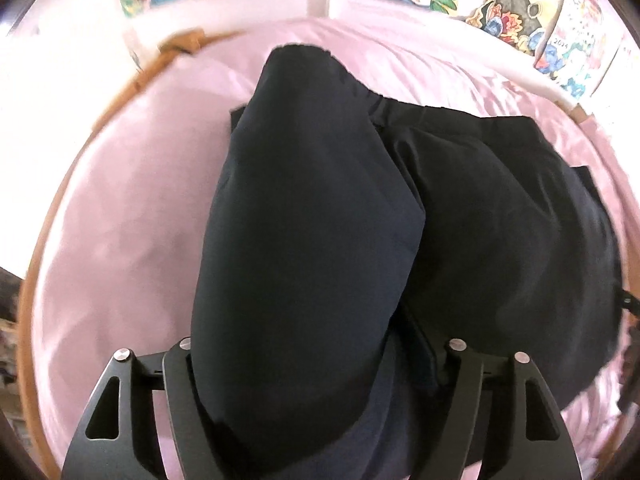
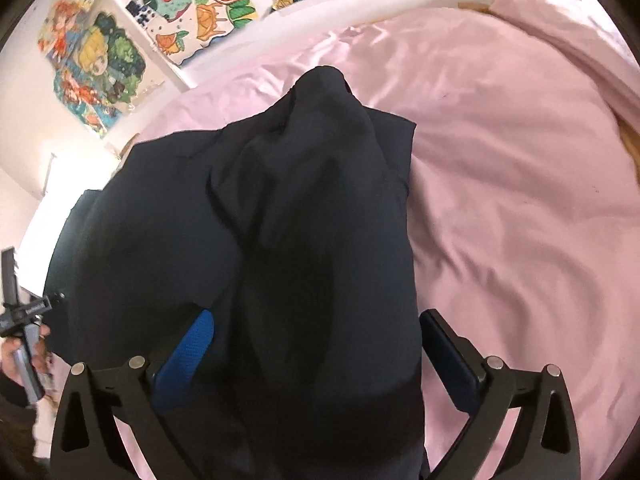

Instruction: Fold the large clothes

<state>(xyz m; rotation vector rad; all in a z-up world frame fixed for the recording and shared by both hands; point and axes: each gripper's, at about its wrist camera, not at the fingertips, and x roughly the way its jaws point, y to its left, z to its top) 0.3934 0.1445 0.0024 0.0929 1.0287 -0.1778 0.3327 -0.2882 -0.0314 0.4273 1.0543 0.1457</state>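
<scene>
Left gripper: fingers set wide apart; a thick fold of the dark garment is draped between them and hides the pads, so an actual grip cannot be confirmed.
Right gripper: jaws spread wide; the blue pad of one finger is seen at the garment's edge, the other finger stands clear over the pink sheet. Cloth is bunched between them; whether it is pinched cannot be told.
Dark garment: laid on the pink sheet in a rumpled heap, one lobe raised toward the wall in both views; a second flatter section is seen beside the raised lobe in the left wrist view.
Pink sheet: spread under and around the garment, creased.
Wooden frame: seen along the sheet's edge, apart from the garment.
Posters: coloured prints on the wall beyond the garment.
Person's hand: seen at the garment's left edge, wrapped round a gripper handle.
</scene>
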